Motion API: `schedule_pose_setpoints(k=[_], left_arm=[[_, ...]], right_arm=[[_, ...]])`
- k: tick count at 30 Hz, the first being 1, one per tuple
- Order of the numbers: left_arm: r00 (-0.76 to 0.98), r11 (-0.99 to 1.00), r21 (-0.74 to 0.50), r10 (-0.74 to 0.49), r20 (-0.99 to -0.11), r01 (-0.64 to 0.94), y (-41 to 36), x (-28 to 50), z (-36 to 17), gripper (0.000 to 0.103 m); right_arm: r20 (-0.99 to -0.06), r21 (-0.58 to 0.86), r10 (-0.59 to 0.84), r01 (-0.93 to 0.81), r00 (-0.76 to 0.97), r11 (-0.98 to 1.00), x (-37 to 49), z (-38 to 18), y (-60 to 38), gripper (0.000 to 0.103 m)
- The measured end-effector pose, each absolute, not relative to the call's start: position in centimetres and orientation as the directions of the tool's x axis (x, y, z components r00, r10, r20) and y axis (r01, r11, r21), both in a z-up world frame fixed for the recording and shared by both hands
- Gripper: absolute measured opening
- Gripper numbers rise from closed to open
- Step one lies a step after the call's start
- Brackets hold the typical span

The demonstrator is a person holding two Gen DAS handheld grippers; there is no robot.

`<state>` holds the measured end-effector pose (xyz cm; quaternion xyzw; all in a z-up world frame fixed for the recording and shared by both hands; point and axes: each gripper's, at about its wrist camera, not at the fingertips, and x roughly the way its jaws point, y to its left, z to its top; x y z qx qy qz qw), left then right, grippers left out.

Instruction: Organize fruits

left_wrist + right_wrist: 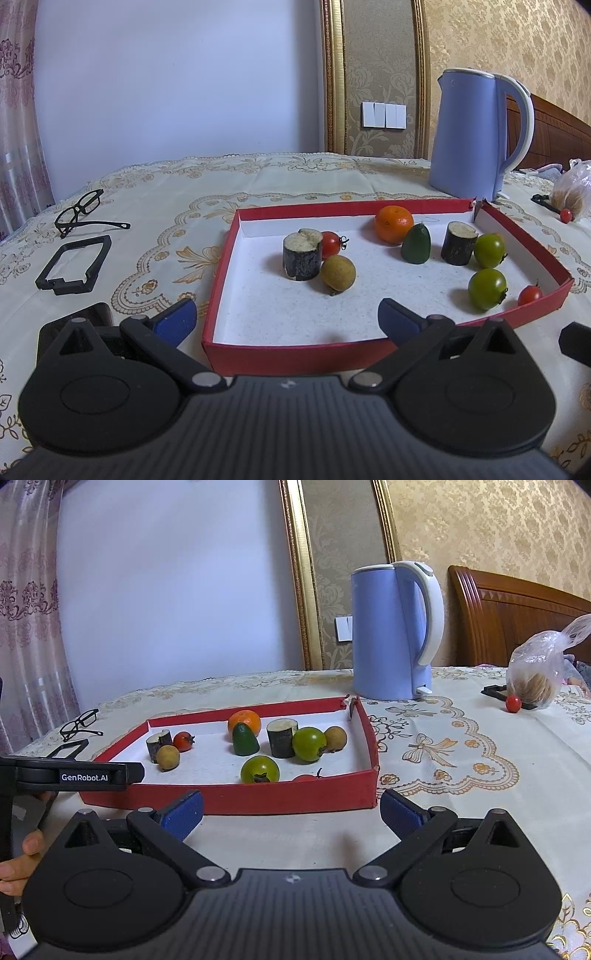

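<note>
Now swing right gripper (291,814), jaws wide and empty, toward stray cherry tomato (513,703) beside plastic bag (537,664); pinch gently.

Fruits (393,224) in tray (291,356), kettle (476,136) behind.

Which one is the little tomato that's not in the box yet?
Find the tall blue kettle, then look right to the clear plastic bag on the tablecloth. The small red tomato sits against its front, the only fruit outside the red box.
</note>
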<state>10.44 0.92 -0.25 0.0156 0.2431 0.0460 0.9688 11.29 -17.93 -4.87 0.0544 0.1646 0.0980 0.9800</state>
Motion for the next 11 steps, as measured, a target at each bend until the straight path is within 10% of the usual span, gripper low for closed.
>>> schedule_pose_setpoints(k=[11], left_arm=[[0.884, 0.994, 0.074, 0.11, -0.454, -0.086, 0.71, 10.31, -0.14, 0.103]], right_arm=[[-0.318, 0.134, 0.202, -0.167, 0.926, 0.977, 11.34, -4.95, -17.9, 0.103]])
